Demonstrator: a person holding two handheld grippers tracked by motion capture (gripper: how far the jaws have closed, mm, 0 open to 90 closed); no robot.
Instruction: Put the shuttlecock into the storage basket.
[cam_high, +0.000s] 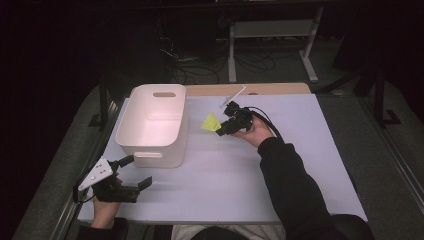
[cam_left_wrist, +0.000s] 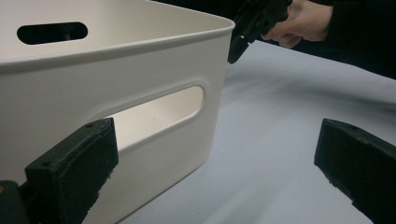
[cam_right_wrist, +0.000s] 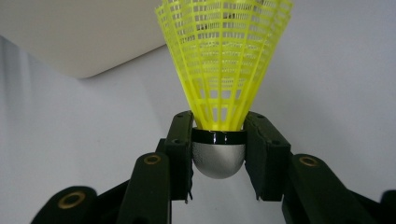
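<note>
Shuttlecock sits clamped by its silver cork in my right tool, yellow skirt pointing toward the white bin, which lies just left of it over the surface; my left tool rests apart, empty, near the bin's front
</note>
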